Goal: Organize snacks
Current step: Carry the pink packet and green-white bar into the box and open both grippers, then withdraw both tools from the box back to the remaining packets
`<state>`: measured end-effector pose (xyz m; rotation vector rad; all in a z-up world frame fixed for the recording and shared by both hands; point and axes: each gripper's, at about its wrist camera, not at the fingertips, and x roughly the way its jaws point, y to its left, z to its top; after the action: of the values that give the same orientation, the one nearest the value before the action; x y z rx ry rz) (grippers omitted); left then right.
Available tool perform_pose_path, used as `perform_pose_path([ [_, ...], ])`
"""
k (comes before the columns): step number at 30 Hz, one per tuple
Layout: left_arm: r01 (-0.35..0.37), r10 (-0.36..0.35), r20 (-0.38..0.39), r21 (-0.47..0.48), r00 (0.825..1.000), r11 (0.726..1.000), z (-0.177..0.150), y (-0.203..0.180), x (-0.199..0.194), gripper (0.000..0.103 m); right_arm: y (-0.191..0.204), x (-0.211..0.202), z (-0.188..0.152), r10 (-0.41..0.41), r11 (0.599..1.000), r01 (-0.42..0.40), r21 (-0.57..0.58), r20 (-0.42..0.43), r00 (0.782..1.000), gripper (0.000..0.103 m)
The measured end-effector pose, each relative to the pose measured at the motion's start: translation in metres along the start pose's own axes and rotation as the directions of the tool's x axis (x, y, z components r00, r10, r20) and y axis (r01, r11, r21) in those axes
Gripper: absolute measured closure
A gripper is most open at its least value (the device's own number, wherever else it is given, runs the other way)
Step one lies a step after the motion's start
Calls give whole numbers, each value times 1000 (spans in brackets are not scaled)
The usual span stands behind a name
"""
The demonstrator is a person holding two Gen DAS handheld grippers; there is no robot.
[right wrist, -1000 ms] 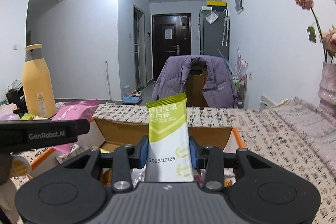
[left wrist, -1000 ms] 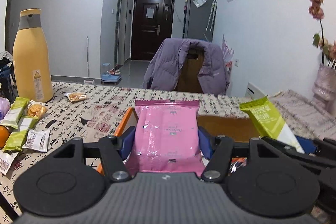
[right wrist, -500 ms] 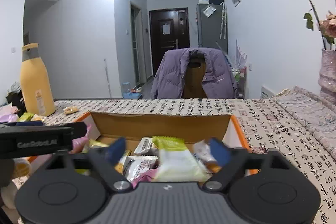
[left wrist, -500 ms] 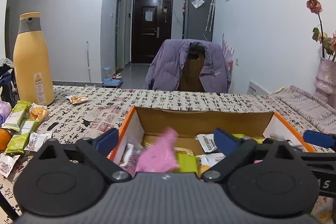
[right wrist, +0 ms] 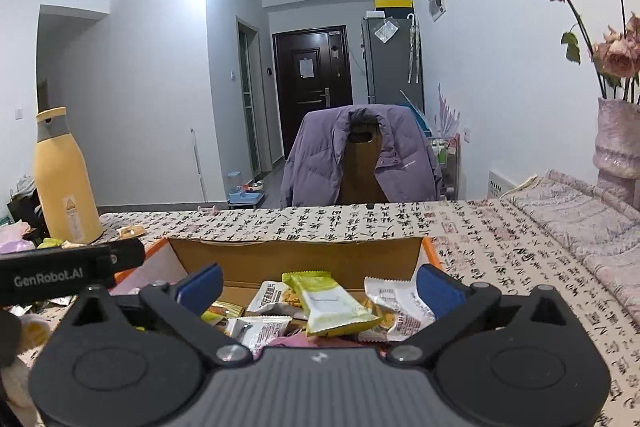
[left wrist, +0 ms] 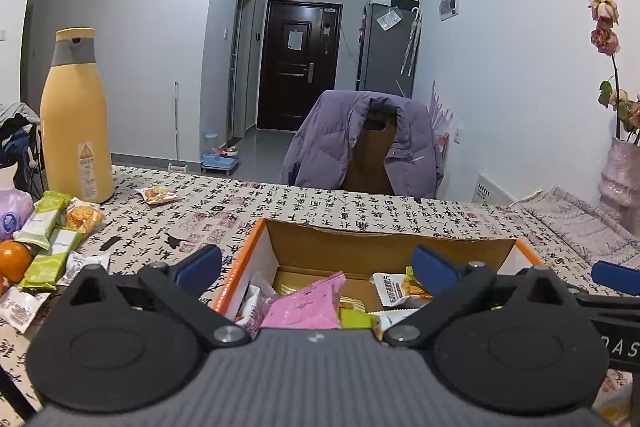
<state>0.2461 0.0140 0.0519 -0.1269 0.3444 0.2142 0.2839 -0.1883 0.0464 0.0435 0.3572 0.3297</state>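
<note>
An open cardboard box [left wrist: 380, 247] with orange sides stands on the table, holding several snack packets. My left gripper [left wrist: 316, 263] hovers open over its near edge with nothing between its blue pads. A pink packet [left wrist: 304, 307] lies loose in the box just below it. My right gripper [right wrist: 320, 283] is over the same box [right wrist: 296, 255], its jaws opening and holding nothing. Under it a green packet [right wrist: 332, 307] rests on the pile. Several loose snack packets [left wrist: 52, 247] lie on the table at the left.
A tall yellow bottle [left wrist: 76, 119] stands at the table's far left, with an orange [left wrist: 14, 259] near the loose packets. A chair with a purple jacket [left wrist: 360, 147] is behind the table. A vase of dried roses [right wrist: 616, 147] stands at the right.
Both grippers opened. The pink packet dropped from the left one into the box, and the green packet dropped from the right one onto the pile.
</note>
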Motion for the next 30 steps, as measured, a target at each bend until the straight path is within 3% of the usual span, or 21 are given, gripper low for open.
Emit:
perform_pose_path([
  [13,31,-30,-37,31,999,999,-10,19,-46,0,4,-52,-15,-18,997,17,-69,-17,1000,0],
  [30,81,-69,-133,89,989,993,-75,41,-92,0,11,-103,-77,-12,995,0,-102,-114,993,0],
])
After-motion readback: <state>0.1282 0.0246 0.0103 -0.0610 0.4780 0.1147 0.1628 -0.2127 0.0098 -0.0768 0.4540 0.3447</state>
